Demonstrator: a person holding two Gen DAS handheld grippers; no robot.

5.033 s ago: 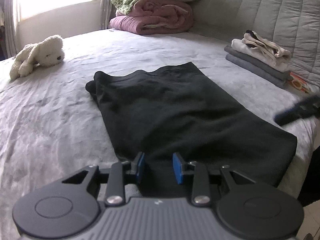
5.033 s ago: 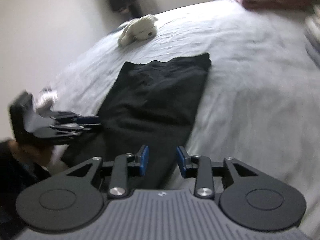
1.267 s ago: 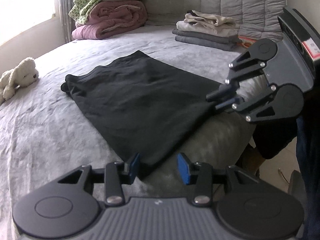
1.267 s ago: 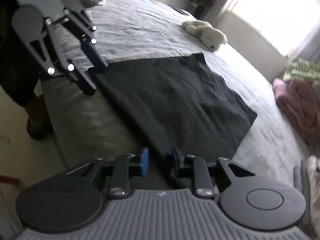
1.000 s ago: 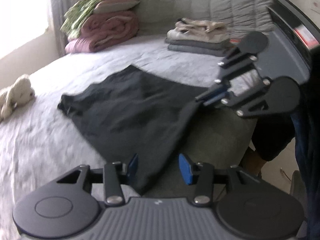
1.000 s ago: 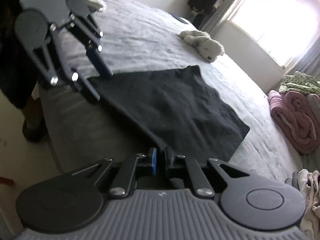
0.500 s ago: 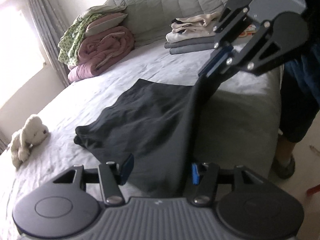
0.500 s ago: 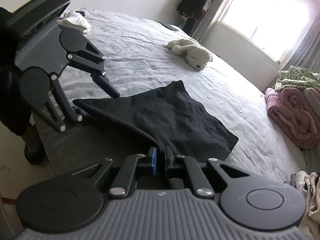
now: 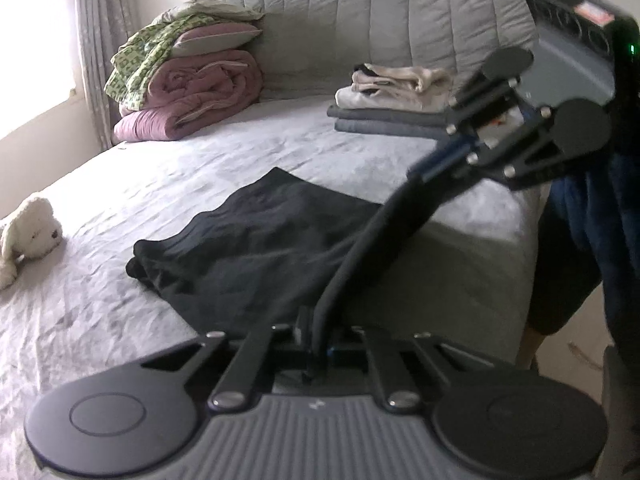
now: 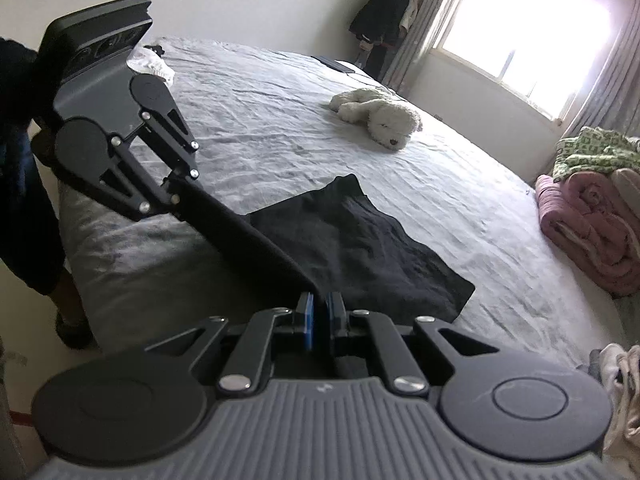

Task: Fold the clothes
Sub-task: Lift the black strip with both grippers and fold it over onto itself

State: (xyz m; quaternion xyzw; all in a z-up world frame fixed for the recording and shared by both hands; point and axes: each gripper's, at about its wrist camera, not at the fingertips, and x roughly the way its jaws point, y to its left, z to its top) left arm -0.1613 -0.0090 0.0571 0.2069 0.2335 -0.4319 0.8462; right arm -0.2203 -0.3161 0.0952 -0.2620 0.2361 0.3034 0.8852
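The bed (image 9: 280,152) fills most of what I see, a wide grey sheet running to a quilted grey headboard (image 9: 380,20) at the far end. On the near part of it lies the black garment (image 9: 256,248), the thing I am folding: its far part rests flat on the sheet, while its near edge is lifted off the bed and stretched in a taut band between my two tools.

Against the headboard on the far left sits a rolled pink blanket (image 9: 196,96) with a green patterned cloth (image 9: 140,60) and a pillow on top. To the right of that, a stack of folded clothes (image 9: 392,104), pale pieces over grey ones, lies well apart from the black garment. A white plush toy (image 10: 380,116) rests on the sheet on the far side of the garment, near the bright window (image 10: 520,32).

My left tool (image 9: 318,340) is closed tight on one end of the lifted edge, the cloth pinched between its fingers. My right tool (image 10: 318,316) is likewise clamped shut on the other end, with black fabric running out from between its blue pads (image 10: 307,320). Each tool shows in the other's view, raised above the near side of the bed.
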